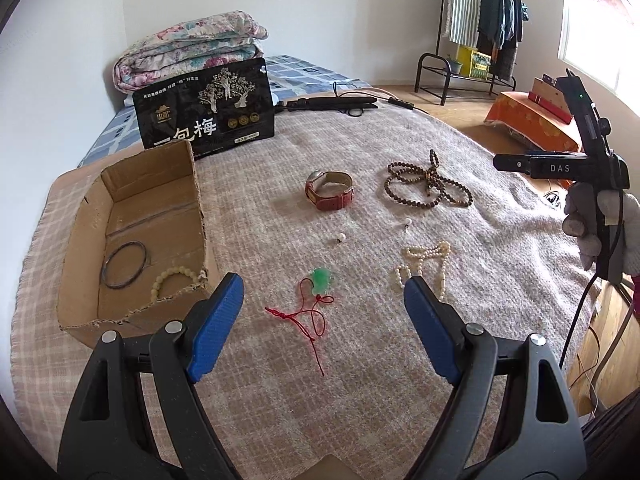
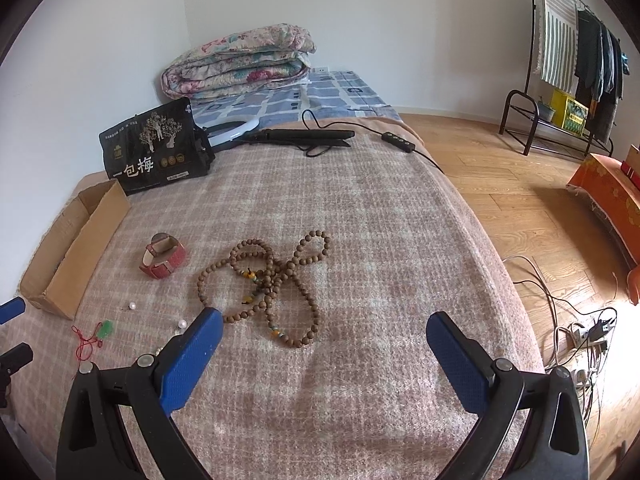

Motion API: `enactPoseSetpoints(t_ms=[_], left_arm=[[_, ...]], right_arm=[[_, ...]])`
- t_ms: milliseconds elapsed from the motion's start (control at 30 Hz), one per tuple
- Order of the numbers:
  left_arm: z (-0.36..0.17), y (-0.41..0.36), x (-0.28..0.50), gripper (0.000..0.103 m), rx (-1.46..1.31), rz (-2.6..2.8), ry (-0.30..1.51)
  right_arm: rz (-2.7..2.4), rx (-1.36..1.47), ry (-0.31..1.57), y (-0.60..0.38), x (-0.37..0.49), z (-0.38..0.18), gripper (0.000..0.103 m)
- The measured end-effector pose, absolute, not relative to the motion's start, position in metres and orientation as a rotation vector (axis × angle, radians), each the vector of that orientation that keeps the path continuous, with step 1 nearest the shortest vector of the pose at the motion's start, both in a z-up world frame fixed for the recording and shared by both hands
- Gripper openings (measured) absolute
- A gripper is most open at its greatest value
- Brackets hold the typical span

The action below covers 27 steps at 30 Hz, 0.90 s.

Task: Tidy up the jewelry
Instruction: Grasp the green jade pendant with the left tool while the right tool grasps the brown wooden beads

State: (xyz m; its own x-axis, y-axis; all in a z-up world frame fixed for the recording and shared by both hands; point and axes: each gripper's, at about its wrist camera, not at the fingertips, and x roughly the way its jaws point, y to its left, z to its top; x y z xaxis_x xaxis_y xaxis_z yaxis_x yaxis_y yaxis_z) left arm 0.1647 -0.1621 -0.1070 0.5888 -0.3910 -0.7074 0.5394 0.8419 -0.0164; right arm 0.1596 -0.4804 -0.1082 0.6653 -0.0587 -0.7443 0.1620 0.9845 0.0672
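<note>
Two grippers, left point(image 1: 323, 298) and right point(image 2: 324, 330), had fingers wide and empty, so the thin red cord point(image 1: 310, 318) could slip or snag on the blanket point(image 1: 360, 380).

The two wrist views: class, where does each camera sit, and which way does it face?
Left wrist view: on the left gripper, facing the green pendant and cardboard box; the gloved right hand shows.
Right wrist view: on the right gripper, facing the brown bead necklace.
Shared: red watch, box, necklace, pendant.
</note>
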Motion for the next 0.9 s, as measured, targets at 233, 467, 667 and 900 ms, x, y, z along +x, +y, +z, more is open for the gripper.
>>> enactPoseSetpoints(t_ms=[233,467,667,900], left_arm=[[-0.123,-0.175,0.174,0.074,0.221,-0.572,0.806],[-0.141,-0.187,0.186,0.055,0.225,-0.592,0.854],[-0.156,-0.195,0.197,0.046,0.236,-0.586,0.89],[-0.171,-0.2,0.209,0.038,0.239,-0.571,0.93]], right_arm=[[-0.087,0.13,0.86,-0.48,0.169,-0.121,0.103],[-0.053,0.116,0.877,-0.476,0.179,-0.127,0.102],[-0.011,0.097,0.895,-0.472,0.188,-0.133,0.1],[0.032,0.07,0.917,-0.462,0.202,-0.143,0.1]])
